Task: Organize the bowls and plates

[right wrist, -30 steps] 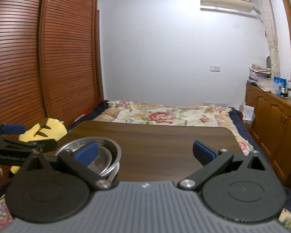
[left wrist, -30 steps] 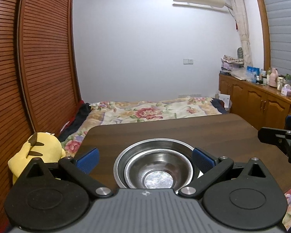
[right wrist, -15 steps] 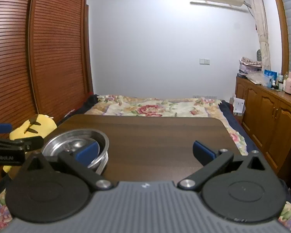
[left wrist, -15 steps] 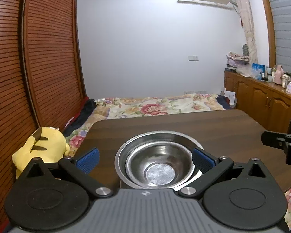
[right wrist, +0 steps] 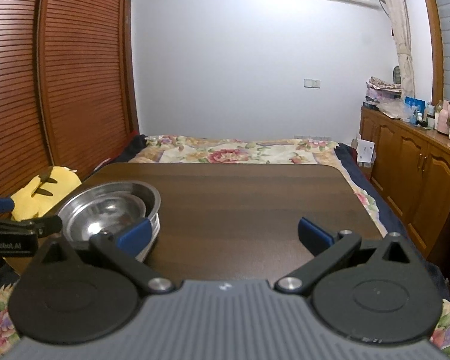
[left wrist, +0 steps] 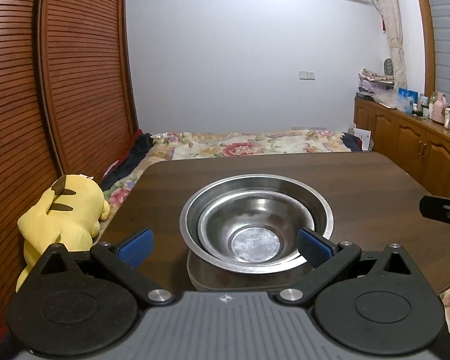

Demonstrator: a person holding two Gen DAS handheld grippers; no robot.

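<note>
Off to the left, a yellow Pikachu plush (left wrist: 60, 213) lies slumped beside the louvred wooden wardrobe doors (left wrist: 54, 75), just off the corner of the dark wooden counter (right wrist: 255, 198). On the counter's left part sits a stack of steel bowls (left wrist: 256, 225): a smaller bowl (left wrist: 255, 231) is nested inside a wider one (left wrist: 318, 207), and from the right-hand view more rims show stacked beneath them.

The left tongs (left wrist: 225, 244) hang wide open just in front of the stack, one blue pad (left wrist: 135, 244) left of it and the other at its right rim, gripping nothing. Further right, the right tongs (right wrist: 225, 234) are spread just as wide over bare counter, holding nothing; the left pad (right wrist: 133, 235) overlaps the bowls in view, though I cannot tell whether it touches them.

Behind the counter lies a bed with a floral bedspread (right wrist: 240, 151), and along the right wall runs a wooden cabinet (right wrist: 414, 168) crowded with bottles.
</note>
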